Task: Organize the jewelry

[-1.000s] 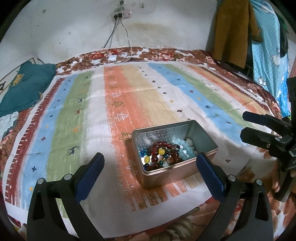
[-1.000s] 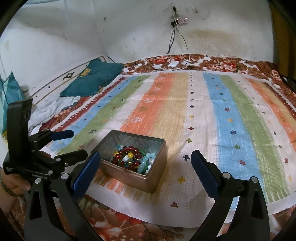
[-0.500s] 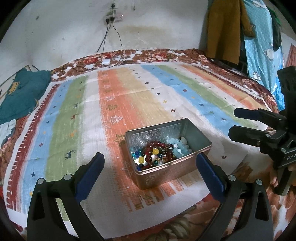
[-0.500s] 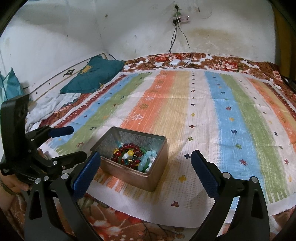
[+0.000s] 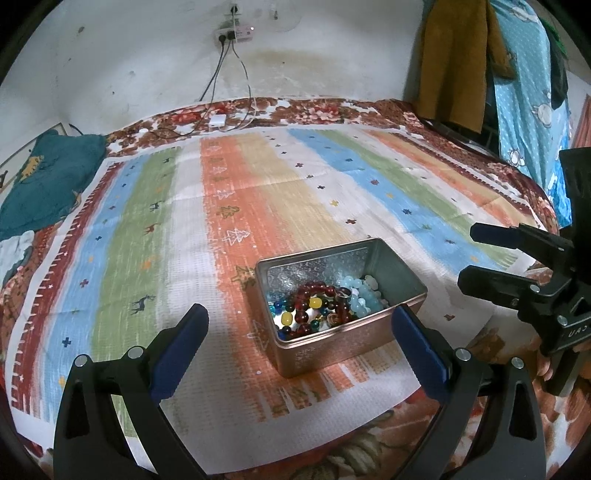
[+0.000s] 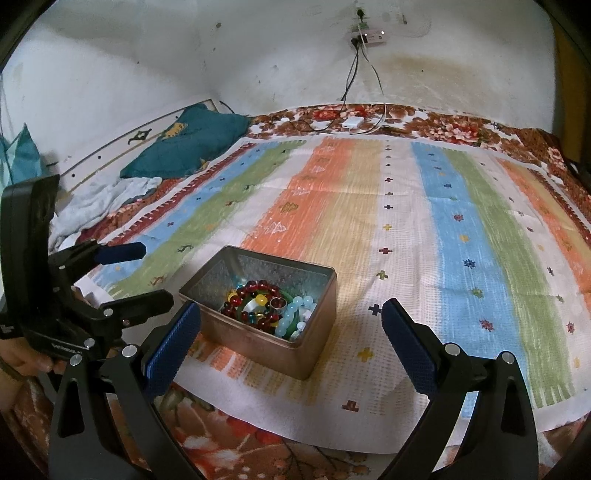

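The left hand-held gripper (image 5: 299, 325) hovers low over the bed with its blue-padded jaws spread wide and nothing between them; the metal tin (image 5: 340, 299) sits just ahead, framed by the two fingers but touched by neither. The right hand-held gripper (image 6: 291, 325) is likewise wide open and empty, with the tin just beyond its left finger. Each tool shows in the other's view — the right one at the right edge of the left camera, where pale letters on its black body read roughly "UA3", too cut off to be sure; a hand (image 6: 22, 356) grips the left one's handle.

The tin stands open near the front edge of a striped cloth (image 6: 406, 229) — bands of blue, green, orange, tan and white with small crosses, trees and deer. Inside lies the jewelry (image 5: 325, 306): dark red beads, yellow and teal beads, pale blue beads and a silver ring, all heaped together.

The cloth lies over a floral bedspread (image 6: 443, 125). A teal pillow (image 6: 192, 144) rests at the left, by the stained white wall, where a socket (image 6: 369, 35) feeds cables down to a white charger (image 6: 352, 122). Clothes (image 5: 454, 62) hang at the right.
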`<state>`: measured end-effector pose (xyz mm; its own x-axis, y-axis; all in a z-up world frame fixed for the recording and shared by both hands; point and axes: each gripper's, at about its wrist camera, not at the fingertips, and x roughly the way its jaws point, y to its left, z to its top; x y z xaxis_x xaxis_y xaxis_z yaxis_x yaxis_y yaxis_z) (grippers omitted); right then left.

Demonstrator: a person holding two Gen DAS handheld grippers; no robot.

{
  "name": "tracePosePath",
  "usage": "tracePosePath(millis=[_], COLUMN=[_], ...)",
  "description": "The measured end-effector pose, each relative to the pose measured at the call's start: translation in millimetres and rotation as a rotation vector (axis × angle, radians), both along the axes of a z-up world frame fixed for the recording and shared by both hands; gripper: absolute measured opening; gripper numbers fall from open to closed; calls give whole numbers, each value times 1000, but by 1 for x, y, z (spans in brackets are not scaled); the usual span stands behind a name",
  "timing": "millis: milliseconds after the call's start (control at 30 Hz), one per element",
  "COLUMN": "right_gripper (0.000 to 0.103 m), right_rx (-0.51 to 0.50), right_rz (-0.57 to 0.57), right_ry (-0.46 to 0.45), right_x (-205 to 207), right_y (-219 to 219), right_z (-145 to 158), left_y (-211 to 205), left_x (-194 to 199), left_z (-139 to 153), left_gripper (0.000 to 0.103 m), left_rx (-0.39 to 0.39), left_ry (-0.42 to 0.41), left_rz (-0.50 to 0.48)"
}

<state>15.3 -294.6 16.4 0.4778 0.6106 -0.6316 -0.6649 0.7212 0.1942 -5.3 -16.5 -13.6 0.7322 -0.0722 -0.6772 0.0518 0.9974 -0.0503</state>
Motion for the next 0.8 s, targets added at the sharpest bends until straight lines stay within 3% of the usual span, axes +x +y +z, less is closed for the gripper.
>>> tracePosePath(millis=[800], right_gripper=[99], right_rx=[-1], right_rz=[6], right_ry=[-22], right_x=[-5], right_y=[1], right_z=[4], left_y=[-2], left_x=[0], left_z=[2], left_gripper=[97], left_rx=[-9], left_ry=[7], left_rz=[0])
